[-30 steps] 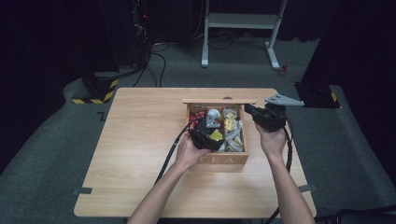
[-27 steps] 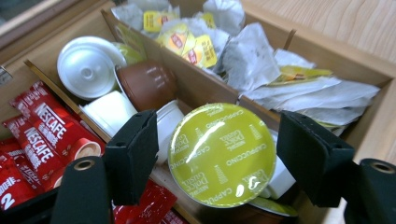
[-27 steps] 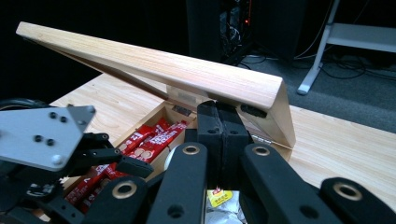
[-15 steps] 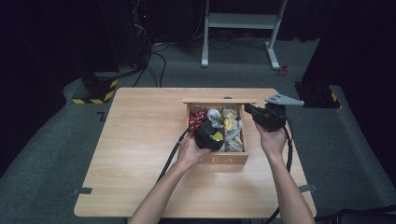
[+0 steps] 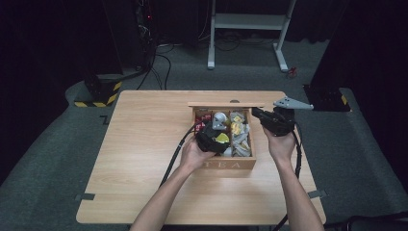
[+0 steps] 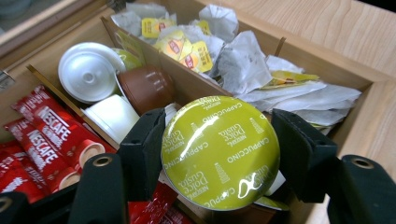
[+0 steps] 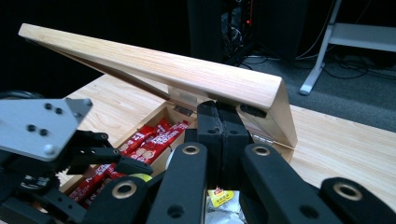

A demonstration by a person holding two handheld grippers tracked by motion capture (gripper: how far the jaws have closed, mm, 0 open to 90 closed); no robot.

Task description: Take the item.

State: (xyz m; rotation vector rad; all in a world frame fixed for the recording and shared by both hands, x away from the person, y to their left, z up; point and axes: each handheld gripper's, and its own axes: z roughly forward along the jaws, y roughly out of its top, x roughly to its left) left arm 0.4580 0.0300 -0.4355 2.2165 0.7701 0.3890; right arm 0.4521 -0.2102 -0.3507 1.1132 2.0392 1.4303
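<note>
**Capsule gripped in the tea box, lift comes next**

On the wooden table [image 5: 144, 144] stands the wooden tea box [image 5: 230, 164], its lid [image 7: 159, 70] propped up by the right gripper [image 7: 223, 135], whose jaws are pressed together with nothing between them, their tips under the lid's edge. The left gripper [image 6: 219, 149] has just closed its jaws and now clamps a green Dolce Gusto cappuccino capsule [image 6: 220, 151] over the middle compartment. The step in hand looks like picking the capsule out; next it likely needs a straight lift clear of the dividers while the lid stays held. The box holds red Nescafé sticks [image 6: 51, 135] in one compartment, white and brown capsules [image 6: 116, 88] in the middle one, and tea bags [image 6: 243, 60] in the third.
</note>
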